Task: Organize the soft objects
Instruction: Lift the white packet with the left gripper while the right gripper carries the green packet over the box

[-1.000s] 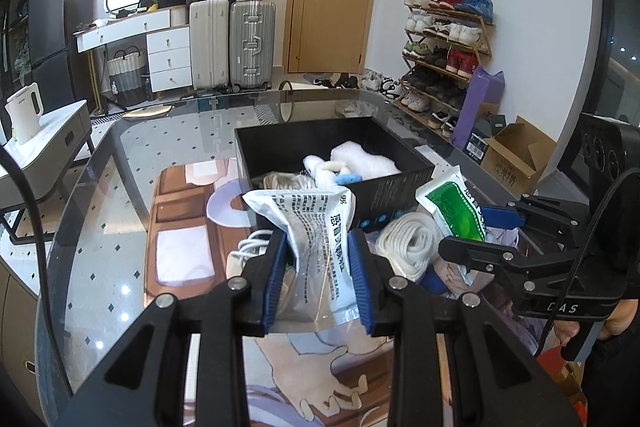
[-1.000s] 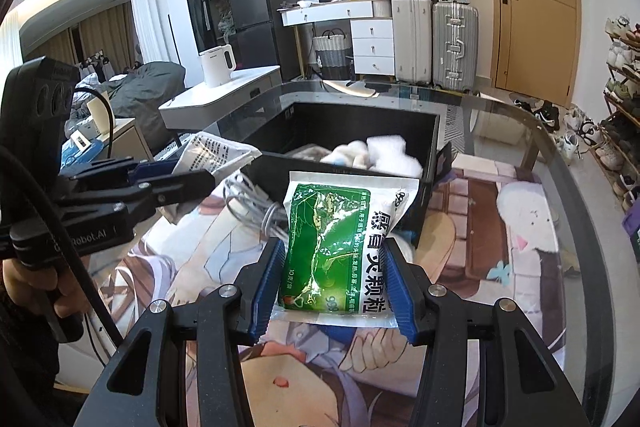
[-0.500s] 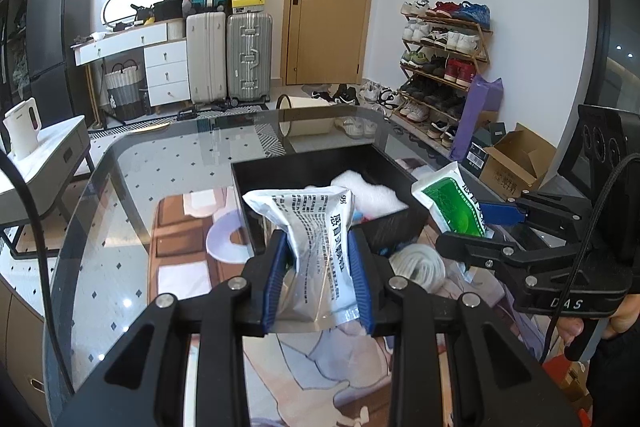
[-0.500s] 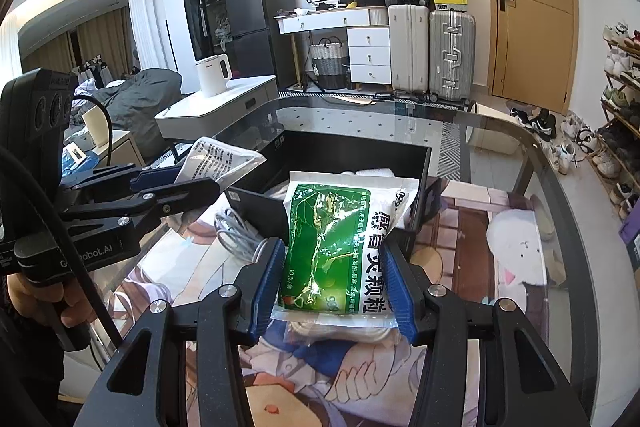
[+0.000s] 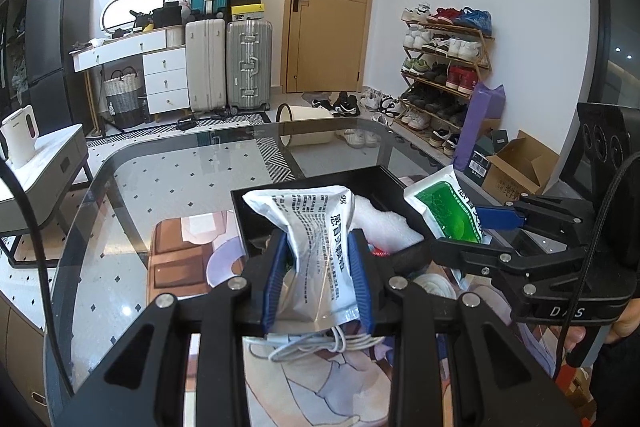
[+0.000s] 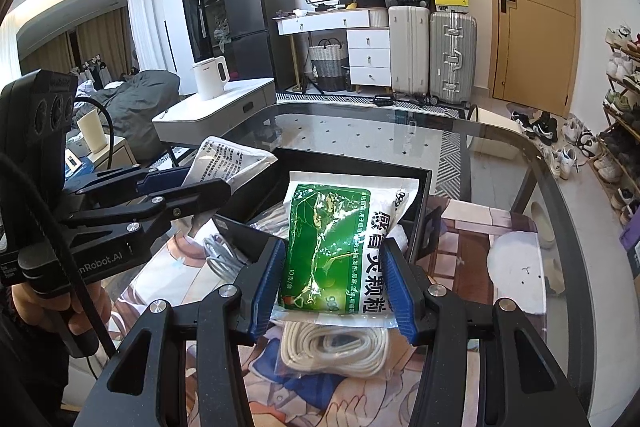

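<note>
My left gripper (image 5: 318,281) is shut on a white printed sachet (image 5: 316,227) and holds it above the near edge of a black box (image 5: 256,223). My right gripper (image 6: 332,285) is shut on a green and white sachet (image 6: 334,247), also raised just before the black box (image 6: 418,203). White soft items (image 5: 380,223) lie inside the box. The green sachet also shows in the left wrist view (image 5: 446,211), and the white sachet in the right wrist view (image 6: 224,163).
A coiled white rope (image 6: 334,347) and a grey cable bundle (image 6: 220,253) lie on the printed mat (image 6: 476,227) before the box. A white cable (image 5: 316,341) lies under my left gripper. The glass table (image 5: 168,179) extends beyond the box.
Both grippers have lifted their sachets higher and moved them toward the black box. The rope and cables stay on the mat.
</note>
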Demonstrator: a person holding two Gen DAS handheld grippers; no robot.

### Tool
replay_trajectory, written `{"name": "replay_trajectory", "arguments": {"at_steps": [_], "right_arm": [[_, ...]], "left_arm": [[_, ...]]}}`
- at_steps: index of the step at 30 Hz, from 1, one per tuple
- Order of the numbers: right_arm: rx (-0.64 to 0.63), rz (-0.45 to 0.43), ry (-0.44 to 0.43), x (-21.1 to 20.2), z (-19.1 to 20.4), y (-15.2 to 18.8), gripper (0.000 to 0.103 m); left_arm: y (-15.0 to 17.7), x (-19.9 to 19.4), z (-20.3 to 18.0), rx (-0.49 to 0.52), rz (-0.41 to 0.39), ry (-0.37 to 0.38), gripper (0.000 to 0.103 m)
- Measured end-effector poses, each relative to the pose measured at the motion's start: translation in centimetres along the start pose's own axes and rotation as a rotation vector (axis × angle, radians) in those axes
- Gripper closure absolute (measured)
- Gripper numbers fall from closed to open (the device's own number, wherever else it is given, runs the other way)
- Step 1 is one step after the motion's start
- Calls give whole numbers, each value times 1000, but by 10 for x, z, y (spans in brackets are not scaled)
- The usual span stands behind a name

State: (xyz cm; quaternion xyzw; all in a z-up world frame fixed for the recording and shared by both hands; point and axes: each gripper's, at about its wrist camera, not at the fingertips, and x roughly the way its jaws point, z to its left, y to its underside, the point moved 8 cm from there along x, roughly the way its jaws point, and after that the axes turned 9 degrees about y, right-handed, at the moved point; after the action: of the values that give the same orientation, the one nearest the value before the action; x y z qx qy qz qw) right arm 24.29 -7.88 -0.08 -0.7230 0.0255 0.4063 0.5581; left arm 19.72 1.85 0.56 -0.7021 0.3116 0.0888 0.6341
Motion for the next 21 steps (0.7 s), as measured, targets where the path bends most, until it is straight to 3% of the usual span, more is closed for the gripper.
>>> {"name": "replay_trajectory", "arguments": {"at_steps": [21], "right_arm": [[-28,36,20,45,-4,-30,53]], "left_arm": [[-13,33,14,-21,-2,0,73]]}}
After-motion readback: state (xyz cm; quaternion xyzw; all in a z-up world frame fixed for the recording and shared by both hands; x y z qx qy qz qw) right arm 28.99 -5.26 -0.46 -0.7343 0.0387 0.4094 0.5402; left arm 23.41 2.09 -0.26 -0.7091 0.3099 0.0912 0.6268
